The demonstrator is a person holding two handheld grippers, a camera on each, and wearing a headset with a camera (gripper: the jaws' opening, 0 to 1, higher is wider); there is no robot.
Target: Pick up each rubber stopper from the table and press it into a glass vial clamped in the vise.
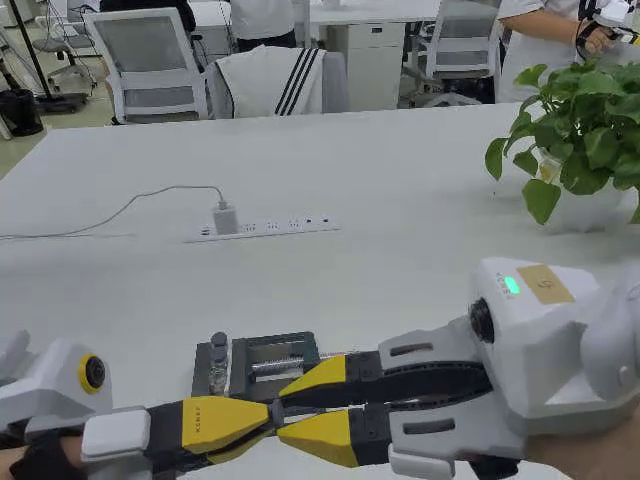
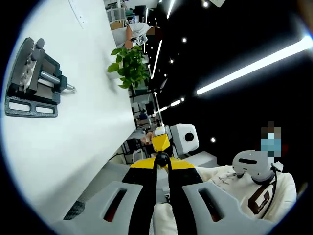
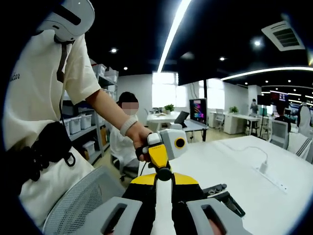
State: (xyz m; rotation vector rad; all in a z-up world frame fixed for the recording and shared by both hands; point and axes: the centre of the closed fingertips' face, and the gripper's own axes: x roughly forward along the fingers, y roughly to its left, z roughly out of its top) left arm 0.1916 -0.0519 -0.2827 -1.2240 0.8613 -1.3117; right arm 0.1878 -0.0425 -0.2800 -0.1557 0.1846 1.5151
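Observation:
A small grey vise (image 1: 285, 352) stands near the table's front edge and clamps an upright glass vial (image 1: 218, 373) with a dark stopper (image 1: 218, 341) on top. My right gripper (image 1: 277, 411) reaches in from the right, its yellow jaws shut. My left gripper (image 1: 267, 417) comes from the lower left, also shut. The two tips meet nose to nose just in front of the vise. Something small and dark sits where they touch; I cannot tell what it is. The left gripper view has the vise (image 2: 34, 81) and the right gripper (image 2: 161, 148). The right gripper view has the left gripper (image 3: 163, 166) and the vise (image 3: 222, 192).
A white power strip (image 1: 265, 227) with a charger and cable lies mid-table. A potted plant (image 1: 580, 130) stands at the right. Office chairs (image 1: 150, 60) and people are beyond the far edge. Bare white tabletop (image 1: 420, 200) lies between the vise and the strip.

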